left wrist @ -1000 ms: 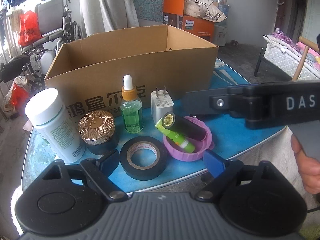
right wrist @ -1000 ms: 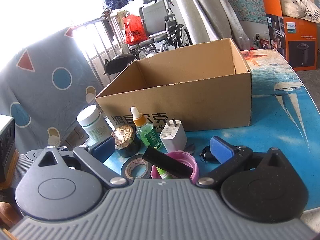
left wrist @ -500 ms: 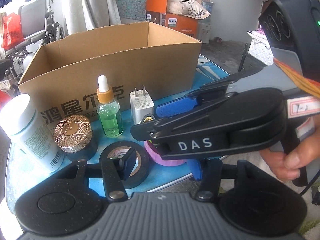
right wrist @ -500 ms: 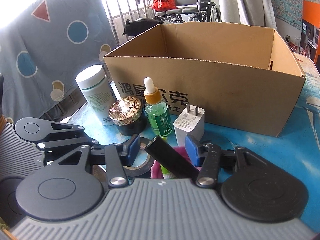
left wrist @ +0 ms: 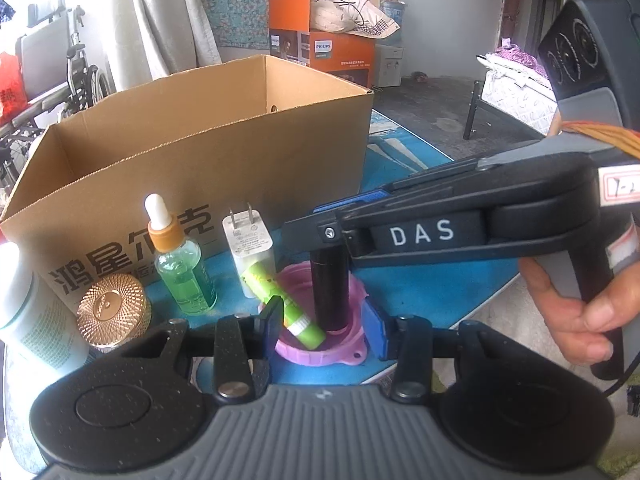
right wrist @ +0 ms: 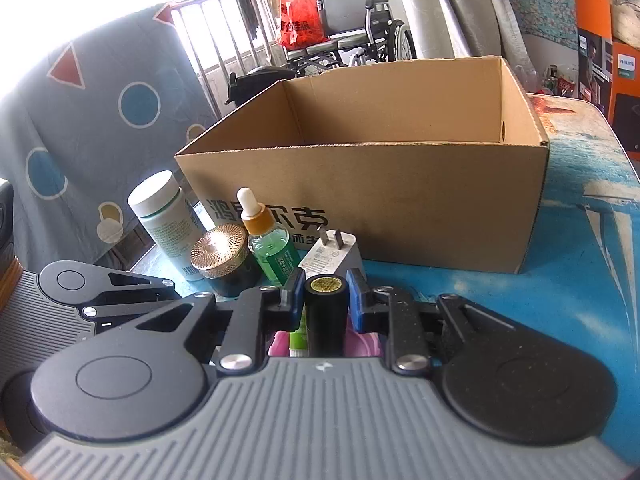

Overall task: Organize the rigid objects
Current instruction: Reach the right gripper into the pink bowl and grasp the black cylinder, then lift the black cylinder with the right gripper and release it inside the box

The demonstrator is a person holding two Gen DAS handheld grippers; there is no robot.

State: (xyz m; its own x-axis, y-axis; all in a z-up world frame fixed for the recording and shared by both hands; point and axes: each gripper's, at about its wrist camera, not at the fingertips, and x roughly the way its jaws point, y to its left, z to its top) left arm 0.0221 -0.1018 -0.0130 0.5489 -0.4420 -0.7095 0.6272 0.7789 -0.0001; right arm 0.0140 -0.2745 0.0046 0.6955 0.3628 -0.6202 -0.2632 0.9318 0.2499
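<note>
Right hand-held gripper [right wrist: 326,300] clamps a black cylinder [right wrist: 325,312] upright above the pink lid [left wrist: 320,332].

Its blue pads press both sides of the cylinder's upper part, whose lower end stands in the lid on the blue desk [right wrist: 560,292], beside a green tube [left wrist: 280,300] leaning there. The left hand-held gripper [left wrist: 324,326] is part open around the lid, gripping nothing. Behind stand a white charger [left wrist: 250,246], green dropper bottle [left wrist: 182,268], gold-lidded jar [left wrist: 112,312], white bottle [right wrist: 168,216] and an open cardboard box [right wrist: 400,200].
</note>
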